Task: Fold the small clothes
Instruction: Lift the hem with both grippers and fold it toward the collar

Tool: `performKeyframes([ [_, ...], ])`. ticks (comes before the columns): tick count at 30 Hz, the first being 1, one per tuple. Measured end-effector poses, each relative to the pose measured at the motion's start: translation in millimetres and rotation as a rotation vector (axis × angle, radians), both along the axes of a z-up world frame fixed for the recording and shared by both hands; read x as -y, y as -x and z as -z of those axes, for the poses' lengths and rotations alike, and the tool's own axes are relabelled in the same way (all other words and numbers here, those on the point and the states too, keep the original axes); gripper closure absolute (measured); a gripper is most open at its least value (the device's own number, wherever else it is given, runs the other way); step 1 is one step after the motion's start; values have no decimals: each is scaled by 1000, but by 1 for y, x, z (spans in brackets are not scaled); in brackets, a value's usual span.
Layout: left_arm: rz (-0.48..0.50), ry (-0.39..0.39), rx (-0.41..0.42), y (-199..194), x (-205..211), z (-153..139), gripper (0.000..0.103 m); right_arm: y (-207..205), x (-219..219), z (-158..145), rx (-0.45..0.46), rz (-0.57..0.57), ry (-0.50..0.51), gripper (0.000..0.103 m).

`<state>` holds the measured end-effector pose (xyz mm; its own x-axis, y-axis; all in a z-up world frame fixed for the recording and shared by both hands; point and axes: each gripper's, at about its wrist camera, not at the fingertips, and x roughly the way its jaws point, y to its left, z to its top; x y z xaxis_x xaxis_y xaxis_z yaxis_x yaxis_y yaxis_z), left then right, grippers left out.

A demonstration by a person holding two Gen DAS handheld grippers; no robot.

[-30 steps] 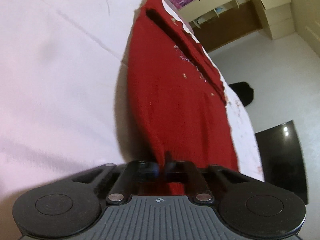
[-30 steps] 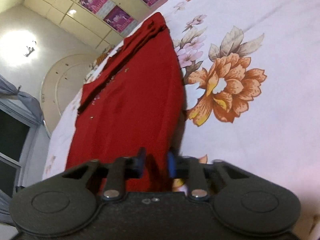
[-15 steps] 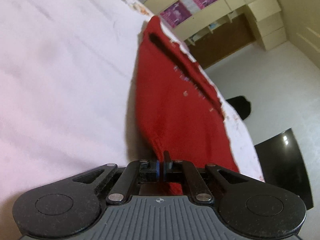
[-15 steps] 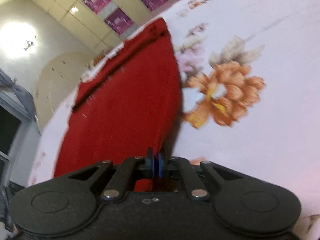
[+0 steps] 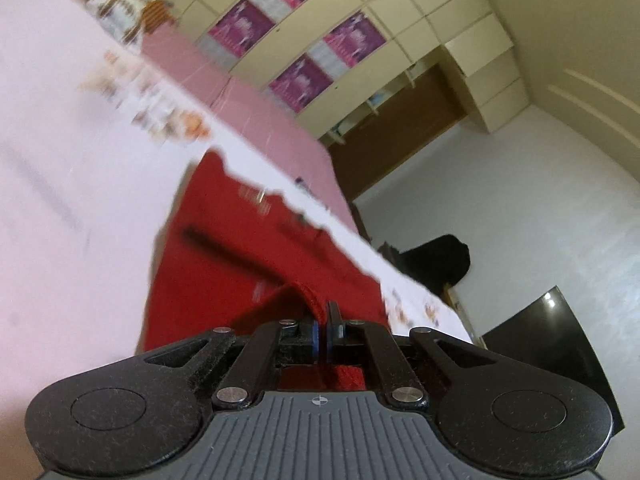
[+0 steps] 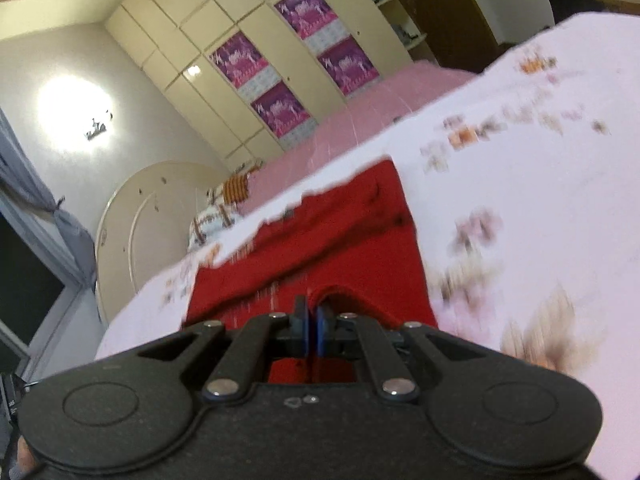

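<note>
A small red knitted garment (image 5: 224, 248) lies on a white floral bedsheet (image 5: 72, 168). My left gripper (image 5: 323, 334) is shut on its near edge, which bunches up between the fingertips. In the right wrist view the same red garment (image 6: 360, 240) stretches away over the sheet (image 6: 520, 184). My right gripper (image 6: 311, 330) is shut on the garment's other near corner, which arches up at the pads. Both held corners are lifted off the sheet and the cloth slopes down to the far end, which rests on the bed. The image is motion-blurred.
A pink bed cover (image 5: 248, 108) lies beyond the sheet. Cream wardrobes with purple posters (image 6: 280, 76) line the far wall. A black glossy object (image 5: 552, 344) and a dark heap (image 5: 436, 260) sit on the floor right of the bed. A round headboard (image 6: 160, 208) stands at the left.
Both grippers closed on the garment's near corners, then rose and tilted up. The near edge has lifted off the sheet and more of the room shows.
</note>
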<state>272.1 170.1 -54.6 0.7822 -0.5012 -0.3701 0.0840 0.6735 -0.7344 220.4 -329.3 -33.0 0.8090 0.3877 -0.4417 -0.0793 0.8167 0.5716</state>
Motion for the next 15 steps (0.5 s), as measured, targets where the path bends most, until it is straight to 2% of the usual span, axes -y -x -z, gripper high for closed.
performKeyframes([
  [4, -14, -31, 8, -54, -2, -14, 100, -56, 2, -17, 16, -7, -18, 98],
  [8, -17, -82, 7, -109, -3, -18, 100, -113, 1, -18, 28, -24, -33, 98],
  [11, -30, -103, -5, -158, -5, -14, 100, -154, 0, -5, 43, -45, -32, 98],
  [15, -36, -132, -51, -203, 0, 10, 99, -211, 8, 33, -16, -45, -71, 98],
])
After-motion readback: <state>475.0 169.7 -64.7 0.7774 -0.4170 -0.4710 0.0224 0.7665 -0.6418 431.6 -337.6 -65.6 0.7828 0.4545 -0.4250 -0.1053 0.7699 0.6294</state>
